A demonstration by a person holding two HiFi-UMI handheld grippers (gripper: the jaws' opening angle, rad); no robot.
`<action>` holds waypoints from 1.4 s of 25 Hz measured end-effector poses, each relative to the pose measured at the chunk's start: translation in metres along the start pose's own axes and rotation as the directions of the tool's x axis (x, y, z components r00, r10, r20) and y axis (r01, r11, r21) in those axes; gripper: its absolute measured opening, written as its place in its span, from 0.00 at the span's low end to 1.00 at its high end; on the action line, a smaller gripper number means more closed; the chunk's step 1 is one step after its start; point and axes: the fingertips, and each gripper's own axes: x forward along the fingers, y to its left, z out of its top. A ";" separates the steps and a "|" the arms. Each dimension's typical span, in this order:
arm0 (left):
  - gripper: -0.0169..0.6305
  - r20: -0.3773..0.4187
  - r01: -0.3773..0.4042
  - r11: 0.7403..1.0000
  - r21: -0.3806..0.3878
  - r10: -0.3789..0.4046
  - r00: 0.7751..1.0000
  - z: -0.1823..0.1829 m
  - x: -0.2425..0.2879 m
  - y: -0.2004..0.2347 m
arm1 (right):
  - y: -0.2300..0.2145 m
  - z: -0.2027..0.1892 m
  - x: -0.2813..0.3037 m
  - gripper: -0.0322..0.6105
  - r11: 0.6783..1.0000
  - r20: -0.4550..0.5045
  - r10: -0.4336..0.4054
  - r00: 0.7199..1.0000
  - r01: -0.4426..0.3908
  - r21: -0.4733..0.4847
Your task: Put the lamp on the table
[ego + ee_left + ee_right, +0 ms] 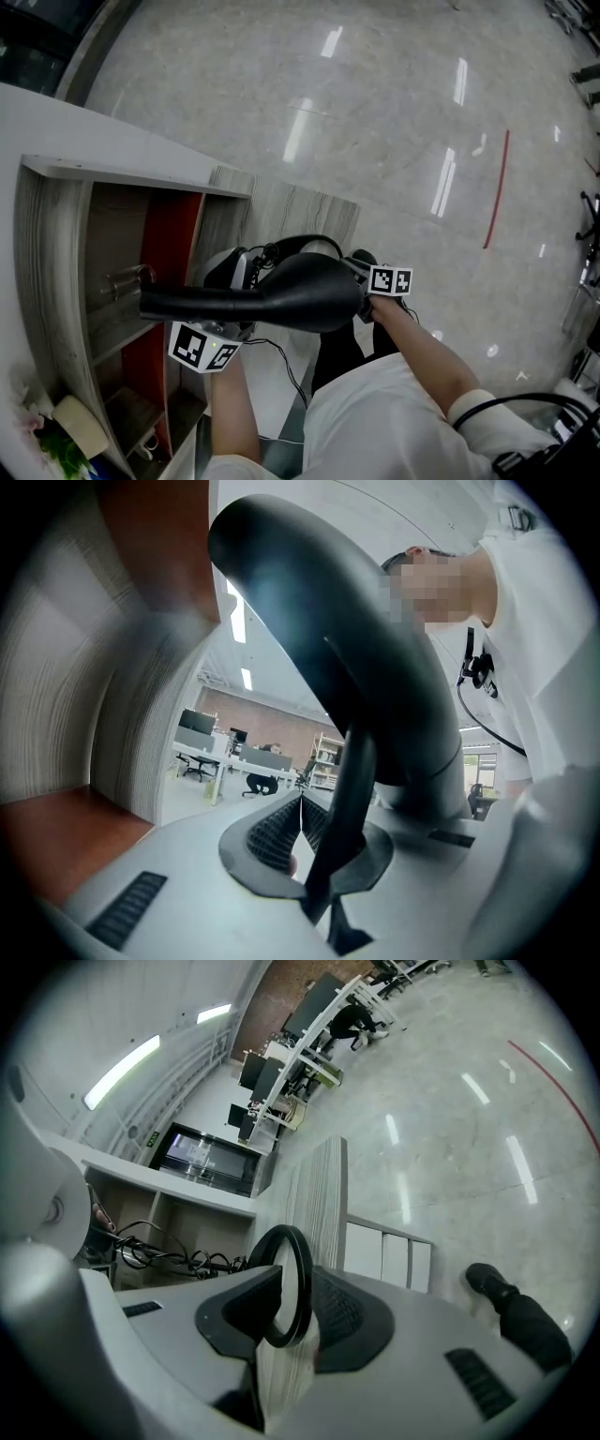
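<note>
Polished grey floor [403, 112] lies under everything, and above it the black lamp [300, 291] hangs in the air in front of my body. It lies almost level, with its thick head in the middle and its thin end pointing toward the shelf unit [56, 281]. My left tongs [302, 822] are closed on the thin black stem of the lamp, just under the wide head, so I judge that this hand carries the weight. My right tongs [296, 1312] stand apart around the black ring [286, 1283] of the lamp. The ring is between the two pads, but they do not seem to press it. At my left is the shelf unit, with wood-pattern sides and red back panels, and on it a white top which I take for the counter [84, 131]. The lamp touches neither of them. I judge the step in hand to be the carrying: the lamp is lifted and not yet set down. The next move asks first, I think, for a firm hold on the ring with the right tongs. Then the lamp must be turned so that the ring, which seems to be its foot, faces down. After that I should bring it over the counter, lower it slowly until it stands, and only then open both tongs.
</note>
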 end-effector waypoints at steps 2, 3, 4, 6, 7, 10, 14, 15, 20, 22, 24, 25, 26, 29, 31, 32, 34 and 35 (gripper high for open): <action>0.04 -0.007 0.005 1.000 0.009 -0.005 1.000 -0.001 0.002 -0.004 | 0.000 0.001 -0.003 0.21 1.000 -0.008 0.011 1.000 -0.011 0.000; 0.04 -0.011 0.008 1.000 0.014 -0.008 1.000 -0.002 0.004 -0.006 | -0.001 0.002 -0.004 0.20 1.000 -0.011 0.015 1.000 -0.015 0.003; 0.04 -0.014 0.012 1.000 0.020 -0.011 1.000 -0.003 0.005 -0.009 | -0.002 0.003 -0.004 0.19 1.000 -0.012 0.016 1.000 -0.016 0.006; 0.04 -0.020 0.017 0.999 0.030 -0.016 1.000 -0.004 0.008 -0.013 | -0.003 0.005 -0.004 0.19 1.000 -0.012 0.016 1.000 -0.016 0.010; 0.04 -0.022 0.018 0.999 0.035 -0.017 1.000 -0.004 0.009 -0.015 | -0.002 0.006 -0.005 0.19 1.000 -0.012 0.017 1.000 -0.017 0.009; 0.04 -0.028 0.021 0.999 0.042 -0.019 0.999 -0.005 0.011 -0.017 | -0.002 0.008 -0.008 0.19 1.000 -0.019 0.017 1.000 -0.017 0.001; 0.04 -0.028 0.016 0.999 0.047 -0.014 0.999 -0.007 0.011 -0.020 | 0.003 0.009 -0.019 0.18 0.997 -0.038 0.080 0.996 -0.080 0.003; 0.04 -0.027 0.014 0.999 0.049 -0.013 1.000 -0.007 0.011 -0.021 | 0.007 0.009 -0.022 0.18 0.994 -0.051 0.110 0.993 -0.109 0.011; 0.04 -0.018 -0.007 0.998 0.057 0.008 1.000 -0.008 0.010 -0.023 | 0.015 0.008 -0.037 0.17 0.989 -0.106 0.147 0.983 -0.148 -0.005; 0.04 -0.015 -0.014 0.998 0.059 0.014 1.000 -0.008 0.009 -0.023 | 0.017 0.010 -0.041 0.17 0.989 -0.117 0.146 0.982 -0.149 -0.015; 0.04 -0.017 -0.012 0.998 0.064 0.013 1.000 -0.008 0.009 -0.023 | 0.019 0.011 -0.043 0.17 0.989 -0.135 0.143 0.981 -0.148 -0.027; 0.04 -0.019 -0.010 0.998 0.065 0.012 1.000 -0.008 0.009 -0.024 | 0.020 0.011 -0.045 0.17 0.989 -0.145 0.139 0.980 -0.146 -0.033; 0.04 -0.021 -0.011 0.998 0.065 0.012 1.000 -0.008 0.009 -0.024 | 0.021 0.011 -0.046 0.17 0.989 -0.156 0.136 0.978 -0.144 -0.040; 0.04 -0.038 -0.025 0.997 0.075 0.028 0.999 -0.011 0.007 -0.024 | 0.025 0.009 -0.050 0.17 0.987 -0.189 0.133 0.973 -0.147 -0.063; 0.05 -0.065 -0.040 0.995 0.092 0.046 0.997 -0.017 0.004 -0.023 | 0.029 0.008 -0.053 0.17 0.985 -0.214 0.130 0.968 -0.151 -0.084; 0.05 -0.077 -0.047 0.994 0.097 0.054 0.996 -0.019 0.002 -0.022 | 0.030 0.008 -0.054 0.17 0.983 -0.227 0.127 0.965 -0.153 -0.097; 0.05 -0.096 -0.064 0.993 0.101 0.073 0.993 -0.022 -0.003 -0.022 | 0.032 0.011 -0.056 0.17 0.980 -0.253 0.124 0.959 -0.158 -0.120; 0.05 -0.103 -0.075 0.992 0.102 0.085 0.991 -0.023 -0.006 -0.022 | 0.033 0.012 -0.056 0.17 0.979 -0.265 0.123 0.956 -0.162 -0.128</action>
